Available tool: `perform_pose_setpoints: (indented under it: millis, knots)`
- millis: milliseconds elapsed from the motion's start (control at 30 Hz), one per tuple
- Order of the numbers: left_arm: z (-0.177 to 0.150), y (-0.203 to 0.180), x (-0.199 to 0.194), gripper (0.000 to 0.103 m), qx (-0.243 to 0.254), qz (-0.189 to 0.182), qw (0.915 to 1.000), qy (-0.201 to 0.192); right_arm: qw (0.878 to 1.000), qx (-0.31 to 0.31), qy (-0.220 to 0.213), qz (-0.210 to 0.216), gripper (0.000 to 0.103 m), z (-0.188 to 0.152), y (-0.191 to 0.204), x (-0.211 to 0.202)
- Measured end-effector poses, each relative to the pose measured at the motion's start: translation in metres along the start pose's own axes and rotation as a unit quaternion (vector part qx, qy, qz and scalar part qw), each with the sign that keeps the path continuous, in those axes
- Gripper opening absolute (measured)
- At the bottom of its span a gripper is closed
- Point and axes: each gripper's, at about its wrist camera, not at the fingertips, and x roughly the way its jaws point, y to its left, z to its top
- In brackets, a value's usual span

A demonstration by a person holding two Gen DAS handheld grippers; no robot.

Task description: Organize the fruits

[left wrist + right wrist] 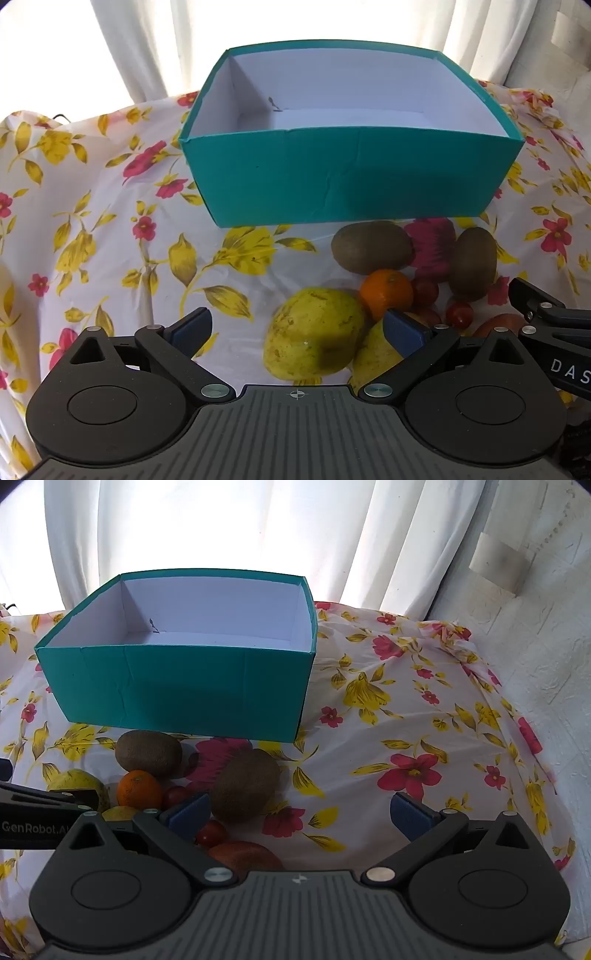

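A teal box (343,177) with a white inside stands empty on the floral cloth; it shows in the right wrist view too (177,690). In front of it lies a heap of fruit: two kiwis (371,246) (474,263), an orange (386,293), a large yellow-green fruit (314,338), a second yellow one (376,354), cherry tomatoes (459,314) and a reddish fruit (243,854). My left gripper (297,328) is open above the large yellow fruit, apart from it. My right gripper (301,812) is open just right of a kiwi (245,788), holding nothing.
The floral cloth (110,229) covers the table and drops away at its edges. White curtains (258,528) hang behind the box. A white textured wall (535,635) stands at the right. The right gripper's arm (550,325) reaches in beside the fruit.
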Motion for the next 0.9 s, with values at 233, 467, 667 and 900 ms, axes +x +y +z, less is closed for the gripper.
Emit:
perform_pose_setpoints:
  millis: [233,467,667,900]
  knots:
    - [-0.0029,0.0025,0.0005,0.101,0.000,-0.001,1.0000,0.000,1.000,0.001,-0.002,0.003,0.103,0.0004,0.0004,-0.0002]
    - [-0.0025,-0.0007,0.0006,0.101,0.002,0.002,1.0000,0.002,1.000,0.001,-0.001,0.002,0.103,0.0009,0.0006,-0.0008]
    - [-0.0030,-0.0018,0.0008,0.101,0.001,0.003,1.0000,0.004,1.000,0.001,-0.001,0.001,0.103,0.0007,-0.0004,-0.0009]
    - [-0.0030,-0.0022,0.0008,0.101,0.001,0.002,1.0000,0.006,1.000,0.001,-0.001,0.001,0.103,0.0008,0.0006,-0.0014]
